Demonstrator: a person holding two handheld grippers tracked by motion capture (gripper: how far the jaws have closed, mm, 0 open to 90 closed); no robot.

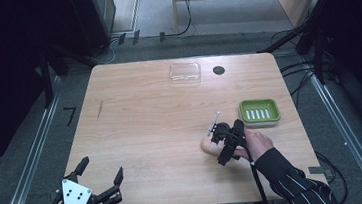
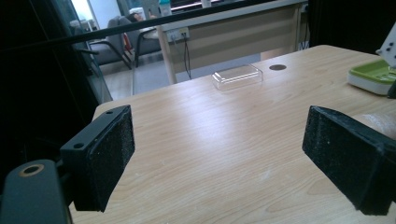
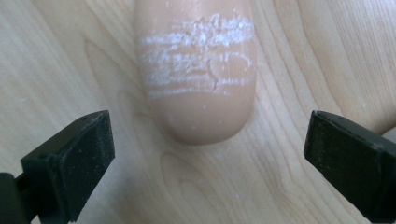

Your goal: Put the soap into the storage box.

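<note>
The right gripper hangs over the peach soap bar, jaws spread wide, touching nothing.

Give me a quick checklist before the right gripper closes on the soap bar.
1. Right gripper open: ok, jaws wide apart.
2. Soap bar between the jaws: not ok, its rounded end lies just ahead of the pads.
3. Bar lying flat on the table: ok.
4. Green soap dish free to receive it: ok, nothing in it.
5. Left gripper out of the way: ok, open at the near left corner.
6. Clear lid out of the path: ok, at the far edge.
</note>
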